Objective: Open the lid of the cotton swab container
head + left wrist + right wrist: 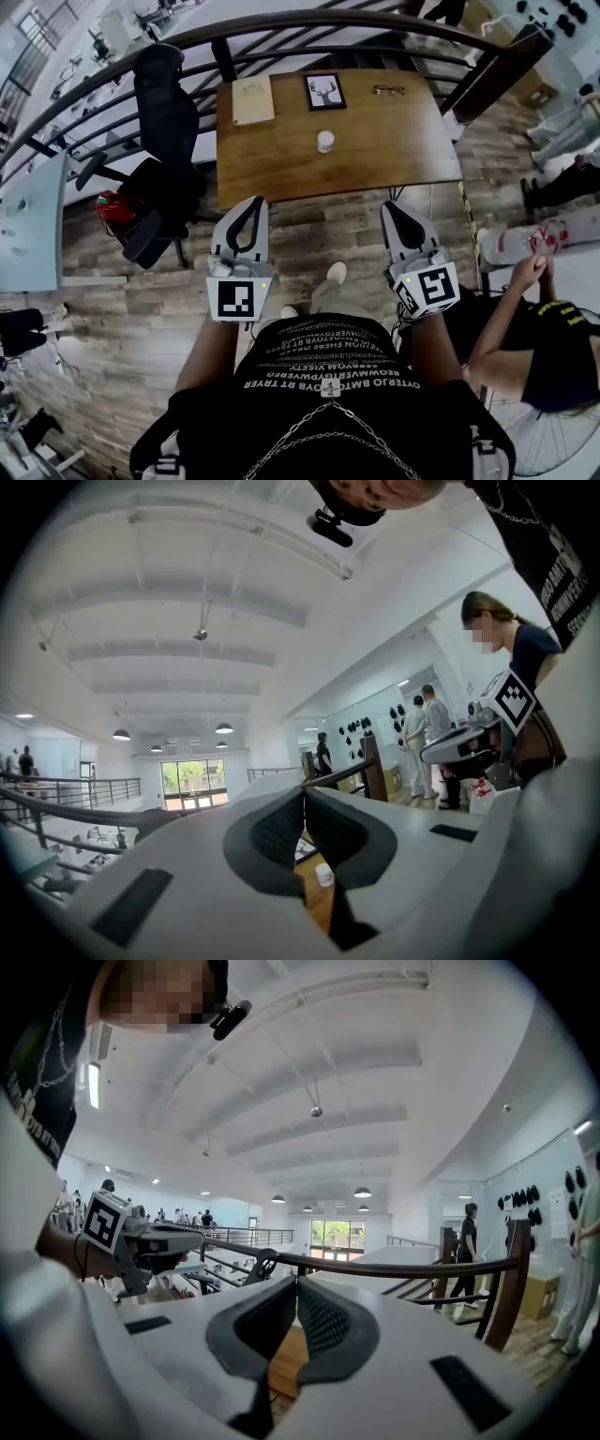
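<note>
The cotton swab container [325, 141], a small white lidded tub, stands near the middle of the wooden table [394, 150]. In the left gripper view the container [323, 875] shows small through the gap below the closed jaws. My left gripper [251, 202] is held short of the table's near edge, shut and empty. My right gripper [393, 208] is level with it to the right, also shut with nothing in it. In the left gripper view the left gripper [304, 793] has its tips touching; so does the right gripper [296, 1281] in its own view.
On the table lie a framed deer picture [325, 91], a pale notebook [252, 99] and a pair of glasses [388, 90]. A black office chair [167, 141] stands left of the table. A curved railing [309, 23] runs behind it. A person [534, 319] crouches at the right.
</note>
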`<control>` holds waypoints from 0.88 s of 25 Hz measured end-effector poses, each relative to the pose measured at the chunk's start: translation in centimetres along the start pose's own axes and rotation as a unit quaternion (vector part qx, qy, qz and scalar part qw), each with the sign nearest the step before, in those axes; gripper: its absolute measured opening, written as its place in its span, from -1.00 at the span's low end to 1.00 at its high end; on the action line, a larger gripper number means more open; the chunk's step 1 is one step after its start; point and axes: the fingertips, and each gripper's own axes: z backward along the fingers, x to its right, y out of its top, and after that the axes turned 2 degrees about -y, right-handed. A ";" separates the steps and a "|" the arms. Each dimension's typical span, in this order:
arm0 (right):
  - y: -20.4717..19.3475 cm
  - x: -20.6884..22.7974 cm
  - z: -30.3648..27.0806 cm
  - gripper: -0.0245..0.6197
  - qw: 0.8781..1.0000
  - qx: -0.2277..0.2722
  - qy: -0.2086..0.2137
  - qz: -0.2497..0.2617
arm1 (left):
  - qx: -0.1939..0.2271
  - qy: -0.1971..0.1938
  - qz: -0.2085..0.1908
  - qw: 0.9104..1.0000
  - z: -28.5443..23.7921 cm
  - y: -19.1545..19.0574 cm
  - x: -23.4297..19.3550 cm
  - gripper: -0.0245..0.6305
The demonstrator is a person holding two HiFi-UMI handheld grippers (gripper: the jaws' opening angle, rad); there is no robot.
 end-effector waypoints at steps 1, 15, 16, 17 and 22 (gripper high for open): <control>-0.2 0.4 -0.3 -0.87 1.000 -0.002 0.000 -0.001 | -0.004 0.000 0.003 1.000 -0.5 -0.2 0.1 -0.84; -1.7 6.2 -4.8 -0.87 1.000 -0.021 0.004 -0.013 | 0.002 -0.019 0.007 1.000 -8.3 -0.6 1.1 -0.84; -1.6 6.8 -5.1 -0.87 1.000 -0.019 0.004 -0.015 | -0.002 -0.018 0.007 1.000 -8.9 -0.6 1.2 -0.84; -1.5 7.4 -5.3 -0.87 1.000 -0.018 0.004 -0.017 | -0.004 -0.018 0.008 1.000 -9.5 -0.5 1.5 -0.84; -0.6 10.2 -5.8 -0.87 1.000 -0.010 0.011 -0.015 | -0.006 -0.013 0.004 1.000 -12.1 0.4 2.6 -0.84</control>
